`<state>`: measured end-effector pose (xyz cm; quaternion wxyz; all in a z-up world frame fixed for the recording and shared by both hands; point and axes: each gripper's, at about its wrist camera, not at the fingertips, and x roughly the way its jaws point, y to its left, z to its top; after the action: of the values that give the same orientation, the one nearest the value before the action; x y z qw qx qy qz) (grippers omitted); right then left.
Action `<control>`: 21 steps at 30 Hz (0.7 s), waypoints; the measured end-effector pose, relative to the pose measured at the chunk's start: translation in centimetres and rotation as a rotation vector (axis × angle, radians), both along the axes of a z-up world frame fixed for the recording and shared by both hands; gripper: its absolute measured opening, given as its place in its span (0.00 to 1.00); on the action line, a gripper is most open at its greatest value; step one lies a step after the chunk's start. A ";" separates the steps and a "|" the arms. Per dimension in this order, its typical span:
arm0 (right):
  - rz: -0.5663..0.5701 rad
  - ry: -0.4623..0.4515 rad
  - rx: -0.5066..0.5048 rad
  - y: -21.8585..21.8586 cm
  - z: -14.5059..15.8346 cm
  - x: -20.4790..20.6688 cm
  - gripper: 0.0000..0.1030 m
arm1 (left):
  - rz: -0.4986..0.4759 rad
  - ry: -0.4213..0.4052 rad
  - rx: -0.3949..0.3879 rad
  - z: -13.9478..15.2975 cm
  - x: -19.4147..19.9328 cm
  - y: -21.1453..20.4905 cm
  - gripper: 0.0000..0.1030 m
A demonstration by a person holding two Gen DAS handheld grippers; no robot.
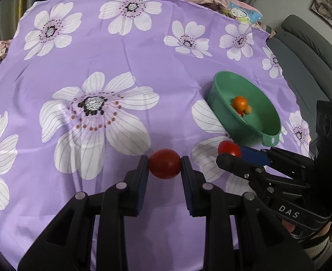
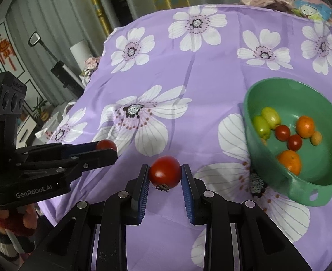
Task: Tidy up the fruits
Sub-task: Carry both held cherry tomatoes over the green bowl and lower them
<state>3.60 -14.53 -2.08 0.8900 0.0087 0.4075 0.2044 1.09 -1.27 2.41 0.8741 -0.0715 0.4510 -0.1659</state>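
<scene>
Both jaws clamped, left gripper (image 1: 164,163) and right gripper (image 2: 165,172) each on a tomato (image 1: 164,163) (image 2: 165,172), lifted above tabletop (image 1: 120,56), likely bound for bowl (image 2: 301,85) of fruits.

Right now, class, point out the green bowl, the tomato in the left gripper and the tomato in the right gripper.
green bowl (image 2: 319,194): right wrist view, near outer wall.
left gripper's tomato (image 1: 164,163): left wrist view, front face.
right gripper's tomato (image 2: 165,172): right wrist view, front face.

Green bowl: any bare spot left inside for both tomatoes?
Green bowl: the floor's far-right part, beyond the oranges, is bare. Its left and near floor are crowded with fruit. The purple cloth left of the bowl is bare.
</scene>
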 end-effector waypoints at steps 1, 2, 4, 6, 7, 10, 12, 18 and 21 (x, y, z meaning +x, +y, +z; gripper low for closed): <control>-0.007 -0.002 0.004 -0.3 0.1 0.0 0.29 | -0.008 -0.001 -0.003 0.2 0.1 -0.3 0.27; -0.014 -0.004 0.008 -0.6 0.1 0.1 0.29 | -0.013 -0.003 -0.005 0.3 0.2 -0.6 0.27; -0.026 -0.008 0.015 -1.2 0.2 0.1 0.29 | -0.027 -0.012 -0.002 0.6 0.4 -1.2 0.27; -0.040 -0.013 0.023 -1.9 0.4 0.2 0.29 | -0.041 -0.026 0.007 1.0 0.7 -2.0 0.27; -0.045 -0.015 0.026 -2.1 0.4 0.2 0.29 | -0.046 -0.030 0.010 1.1 0.8 -2.3 0.27; -0.065 -0.026 0.035 -3.0 0.7 0.2 0.29 | -0.061 -0.036 0.009 1.4 1.1 -3.2 0.27; -0.077 -0.033 0.041 -3.7 0.9 0.2 0.29 | -0.074 -0.041 0.012 1.6 1.4 -3.9 0.27; -0.118 -0.057 0.052 -5.6 1.5 0.5 0.29 | -0.128 -0.058 0.004 2.3 2.4 -6.3 0.27; -0.139 -0.068 0.057 -6.6 1.8 0.6 0.29 | -0.149 -0.070 0.017 2.5 3.0 -7.6 0.27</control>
<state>4.22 -21.08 -0.29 0.9147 0.0554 0.3694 0.1541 4.07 -8.88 4.92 0.8752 -0.0242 0.4255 -0.2289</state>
